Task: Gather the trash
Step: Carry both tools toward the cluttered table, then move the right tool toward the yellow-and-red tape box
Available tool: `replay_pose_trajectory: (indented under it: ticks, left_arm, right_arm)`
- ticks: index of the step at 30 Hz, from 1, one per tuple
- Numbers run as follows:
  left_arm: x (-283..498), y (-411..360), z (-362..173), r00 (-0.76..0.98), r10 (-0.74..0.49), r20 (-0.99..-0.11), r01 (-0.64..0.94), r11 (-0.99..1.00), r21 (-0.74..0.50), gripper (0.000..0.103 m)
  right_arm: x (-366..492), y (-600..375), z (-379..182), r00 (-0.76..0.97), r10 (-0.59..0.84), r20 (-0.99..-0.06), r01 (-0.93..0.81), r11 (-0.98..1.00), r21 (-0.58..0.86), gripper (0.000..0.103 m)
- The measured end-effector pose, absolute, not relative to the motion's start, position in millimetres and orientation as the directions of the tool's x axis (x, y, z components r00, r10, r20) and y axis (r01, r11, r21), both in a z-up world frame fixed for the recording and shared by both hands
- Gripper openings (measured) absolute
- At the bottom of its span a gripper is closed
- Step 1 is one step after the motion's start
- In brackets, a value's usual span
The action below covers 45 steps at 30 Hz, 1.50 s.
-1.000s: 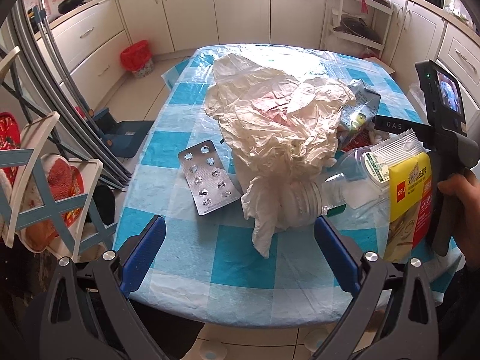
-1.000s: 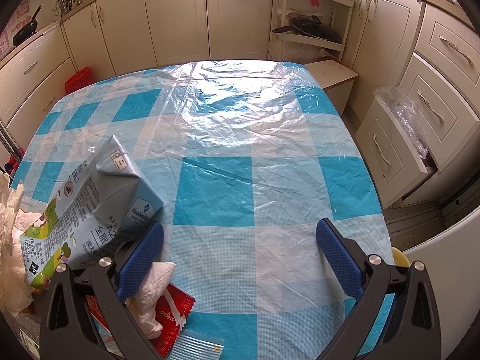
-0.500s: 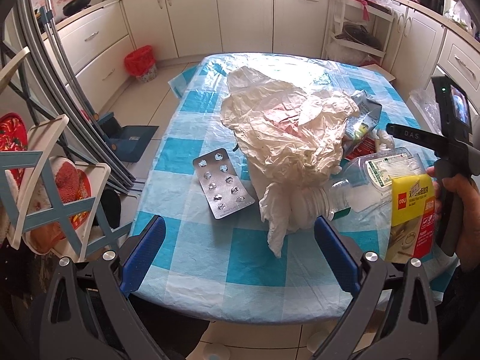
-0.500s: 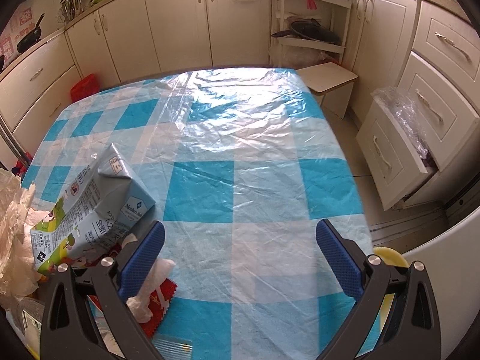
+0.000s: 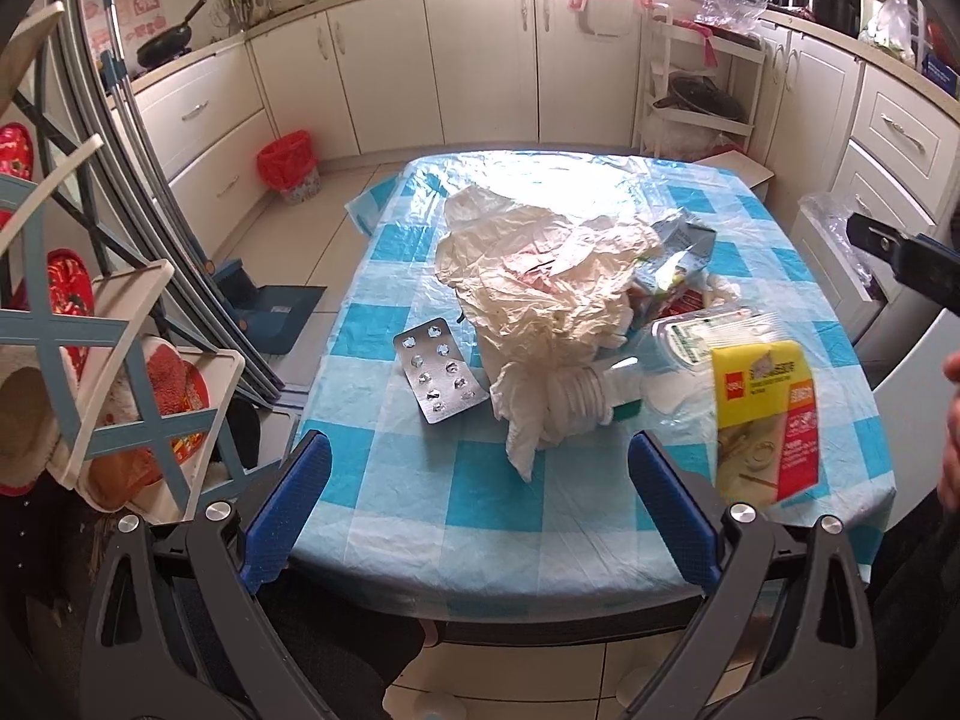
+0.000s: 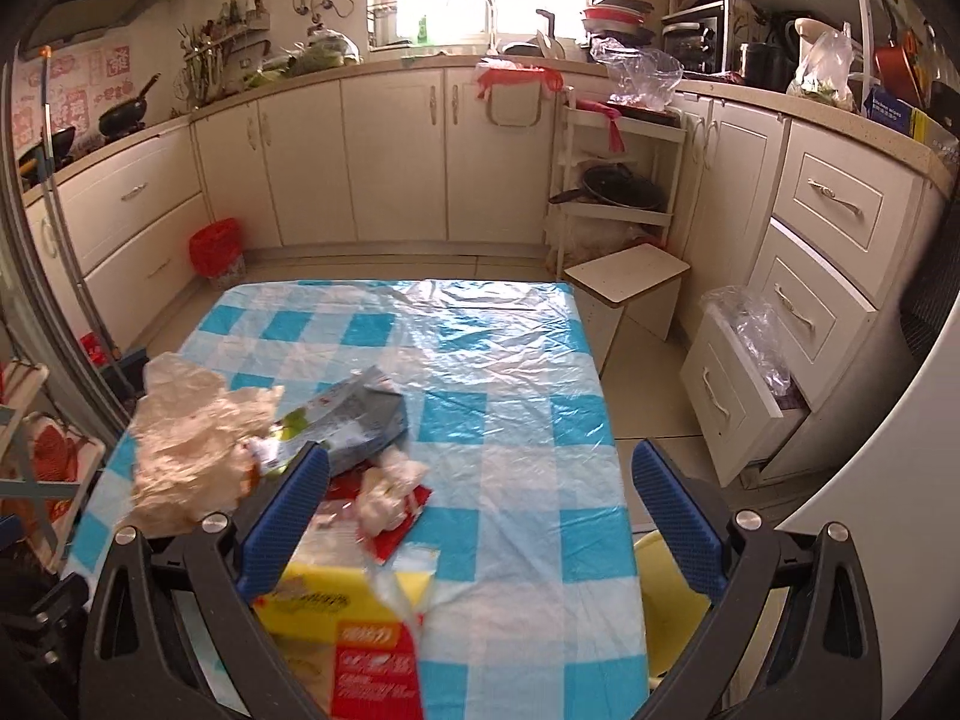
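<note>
Trash lies on the blue-checked table (image 5: 540, 498): a crumpled cream plastic bag (image 5: 540, 282), a silver blister pack (image 5: 441, 378), a crushed clear bottle (image 5: 585, 396), a grey drink carton (image 5: 681, 252), a clear box (image 5: 708, 339) and a yellow-red packet (image 5: 765, 414). My left gripper (image 5: 480, 498) is open and empty, above the table's near edge. My right gripper (image 6: 480, 516) is open and empty, raised over the table's near right part, with the carton (image 6: 354, 420), the bag (image 6: 186, 444), a red wrapper with tissue (image 6: 390, 498) and the packet (image 6: 336, 606) below.
A red-lined bin (image 5: 288, 165) stands on the floor by the cabinets. A rack with red slippers (image 5: 90, 372) and a blue dustpan (image 5: 276, 312) stand left of the table. An open drawer (image 6: 744, 396) and a low stool (image 6: 630, 276) are to the right.
Both grippers have pulled back and up from the table, so more of the kitchen shows. The right one has risen most. The trash has not moved.
</note>
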<state>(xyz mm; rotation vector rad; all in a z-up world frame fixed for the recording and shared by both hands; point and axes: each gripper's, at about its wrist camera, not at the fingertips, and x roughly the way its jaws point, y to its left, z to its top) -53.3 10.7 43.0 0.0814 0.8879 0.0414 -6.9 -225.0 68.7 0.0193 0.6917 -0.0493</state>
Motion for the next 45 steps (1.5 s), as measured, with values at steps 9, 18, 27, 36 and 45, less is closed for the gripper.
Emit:
replay_pose_trajectory:
  ticks: [9, 18, 27, 36, 45]
  left_arm:
    - [-108.4, -2.3, 71.8, 0.67, 0.042, -0.741, 0.021, 0.997, 0.076, 0.095]
    - [-150.8, -6.9, 87.5, 0.67, 0.043, -0.741, 0.006, 0.998, 0.063, 0.095]
    - [-185.5, -9.6, 109.4, 0.719, 0.056, -0.693, -0.005, 0.997, 0.075, 0.095]
    - [-201.5, -8.4, 123.2, 0.747, 0.047, -0.663, -0.007, 0.998, 0.063, 0.095]
    - [-209.3, -9.5, 129.8, 0.761, 0.042, -0.647, -0.005, 0.998, 0.059, 0.095]
  right_arm:
    - [-93.8, -200.6, 80.3, 0.77, 0.008, -0.638, 0.043, 0.997, 0.064, 0.097]
    - [-170.6, -190.1, 100.6, 0.838, -0.032, -0.545, 0.087, 0.993, 0.075, 0.097]
    - [-200.9, -183.9, 119.6, 0.88, -0.033, -0.475, 0.085, 0.992, 0.089, 0.097]
    - [-215.1, -177.5, 124.1, 0.893, -0.028, -0.449, 0.069, 0.995, 0.077, 0.097]
    - [-220.1, -175.3, 126.6, 0.896, -0.025, -0.443, 0.063, 0.995, 0.072, 0.097]
